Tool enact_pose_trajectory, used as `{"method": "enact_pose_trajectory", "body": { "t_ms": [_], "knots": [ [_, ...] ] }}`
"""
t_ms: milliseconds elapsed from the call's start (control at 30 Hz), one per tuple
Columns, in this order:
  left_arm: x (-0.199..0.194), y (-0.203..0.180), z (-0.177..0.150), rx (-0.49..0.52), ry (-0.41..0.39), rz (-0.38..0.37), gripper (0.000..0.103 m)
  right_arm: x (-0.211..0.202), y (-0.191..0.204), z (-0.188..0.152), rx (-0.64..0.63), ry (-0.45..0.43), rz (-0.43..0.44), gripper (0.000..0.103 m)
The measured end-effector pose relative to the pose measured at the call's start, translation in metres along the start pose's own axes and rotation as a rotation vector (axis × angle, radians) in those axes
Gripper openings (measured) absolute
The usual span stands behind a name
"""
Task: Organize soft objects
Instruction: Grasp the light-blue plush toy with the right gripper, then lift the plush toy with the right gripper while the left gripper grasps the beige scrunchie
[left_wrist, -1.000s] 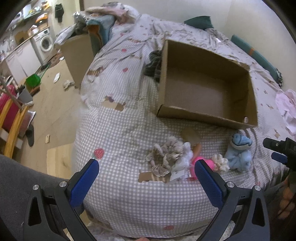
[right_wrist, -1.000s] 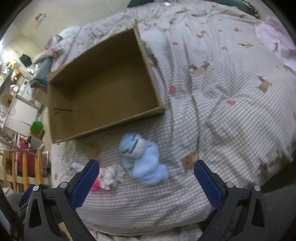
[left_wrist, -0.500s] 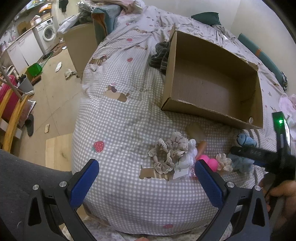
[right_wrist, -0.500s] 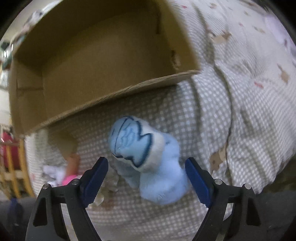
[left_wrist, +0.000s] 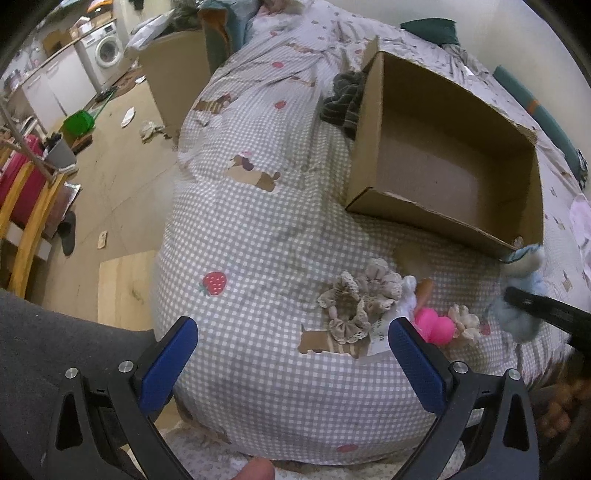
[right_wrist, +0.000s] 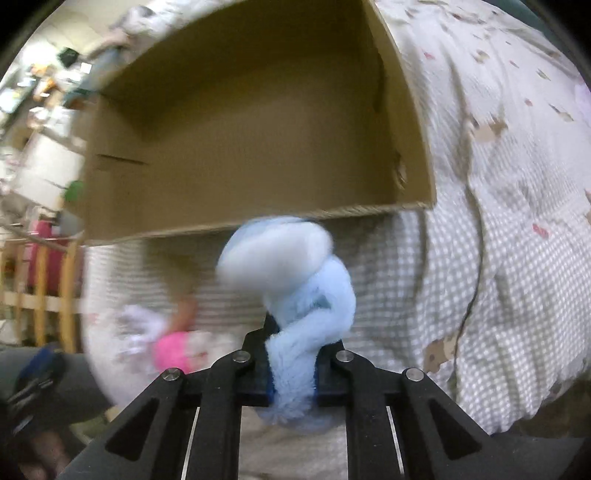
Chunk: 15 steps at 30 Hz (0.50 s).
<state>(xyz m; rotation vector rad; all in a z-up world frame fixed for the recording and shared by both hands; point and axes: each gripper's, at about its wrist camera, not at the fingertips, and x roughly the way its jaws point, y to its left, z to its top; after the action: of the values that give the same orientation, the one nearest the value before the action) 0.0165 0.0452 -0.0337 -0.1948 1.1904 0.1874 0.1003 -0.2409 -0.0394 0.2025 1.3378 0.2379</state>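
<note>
So since a second ago the right gripper (right_wrist: 291, 363) dropped in on the light blue plush toy (right_wrist: 295, 280) and went from wide open to clamped: its jaws are closing, with the plush's lower end squeezed between the pads. The toy's rounded head sticks up in front of the gripper, blurred, right against the near wall of the cardboard box (right_wrist: 236, 122). A second ago that toy was just lying loose on the bed in front of the box.

The left gripper (left_wrist: 291, 352) is spread wide with nothing between its blue pads (left_wrist: 413, 363), hanging over the near edge of the bed (left_wrist: 258, 229). From its camera you can see the leftover pile near that same edge: a beige lace scrunchie (left_wrist: 347, 310), another scrunchie (left_wrist: 382, 278) touching it, something white (left_wrist: 408, 295), a pink toy (left_wrist: 434, 325) and a small cream frilly piece (left_wrist: 463, 319) just beside it. The blue plush shows at the right of that view, next to the box's near right corner, with the right gripper's black arm across it.

The box sits open toward the middle of the bed, with a dark striped cloth (left_wrist: 343, 101) bunched against its left wall.
</note>
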Motion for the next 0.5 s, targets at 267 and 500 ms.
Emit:
{"method": "enact_pose_trajectory", "body": {
  "t_ms": [267,500],
  "knots": [
    [0.011,0.002,0.022,-0.018,0.095,-0.033,0.101,-0.062,-0.007,-0.024,-0.083,-0.110,0.159,0.014],
    [0.058,-0.012,0.038,-0.019,0.256,-0.106,0.076,-0.069,-0.027,-0.018,-0.018,-0.136,0.180,0.014]
  ]
}}
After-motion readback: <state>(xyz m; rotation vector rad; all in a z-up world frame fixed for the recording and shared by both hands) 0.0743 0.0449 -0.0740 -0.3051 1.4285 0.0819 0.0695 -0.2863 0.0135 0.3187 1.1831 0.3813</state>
